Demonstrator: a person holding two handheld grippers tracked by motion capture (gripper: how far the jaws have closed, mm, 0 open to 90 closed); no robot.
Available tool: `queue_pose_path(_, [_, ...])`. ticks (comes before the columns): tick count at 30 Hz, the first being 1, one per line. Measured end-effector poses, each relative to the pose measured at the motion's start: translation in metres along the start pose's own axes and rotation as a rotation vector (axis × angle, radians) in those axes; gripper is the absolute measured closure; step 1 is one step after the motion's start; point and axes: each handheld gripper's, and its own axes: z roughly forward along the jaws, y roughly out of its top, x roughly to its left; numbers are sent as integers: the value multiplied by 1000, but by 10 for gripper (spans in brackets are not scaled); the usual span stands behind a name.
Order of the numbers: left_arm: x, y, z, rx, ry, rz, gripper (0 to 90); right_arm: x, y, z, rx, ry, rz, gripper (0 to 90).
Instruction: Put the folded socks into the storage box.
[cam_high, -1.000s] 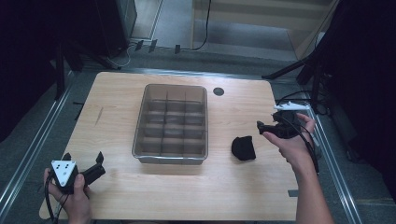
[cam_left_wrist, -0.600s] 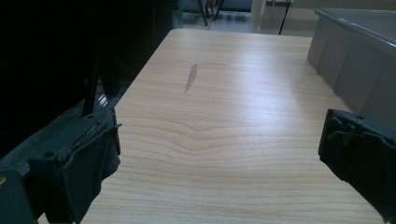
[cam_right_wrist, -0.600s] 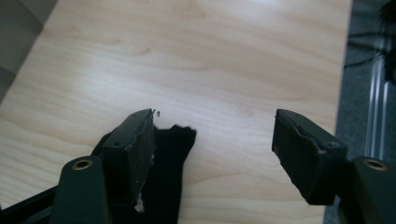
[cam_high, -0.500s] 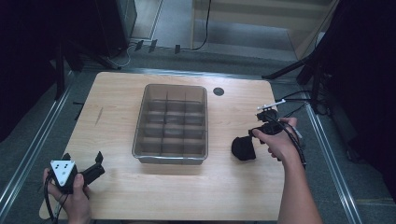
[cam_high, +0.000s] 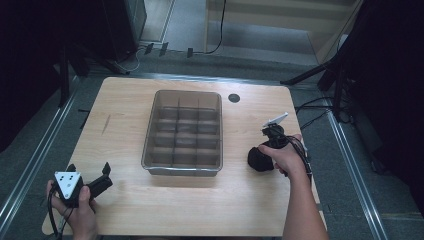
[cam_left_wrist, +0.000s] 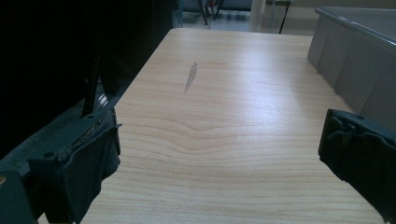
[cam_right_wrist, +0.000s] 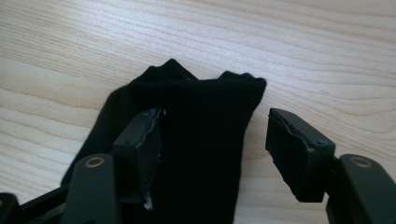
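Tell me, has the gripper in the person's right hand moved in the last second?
Yes. The right gripper has come in from the table's right edge toward the grey tray, down over the black sock, jaws open around it.

High view looks down on the whole table (cam_high: 125, 100); each gripper view sits low and close, sharing its wooden top.

A grey divided tray (cam_high: 183, 131) stands mid-table. Right of the tray, near its front corner, lies a black bundle of cloth (cam_high: 259, 160); the right gripper (cam_high: 270, 146) points down onto it. The left gripper (cam_high: 87, 182) rests well left of the tray's front, jaws apart.
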Motion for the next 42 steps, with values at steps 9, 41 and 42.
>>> queue_pose_path(9, [-1, 0, 0, 4, 2, 12, 0, -5, -4, 12, -1, 117, 48, 598])
queue_pose_path(41, [-2, 0, 0, 2, -4, 17, 0, 16, 30, -75, -201, 131, 47, 760])
queue_pose_path(42, [-2, 0, 0, 3, -5, 16, 0, 16, 30, -75, -201, 131, 47, 760])
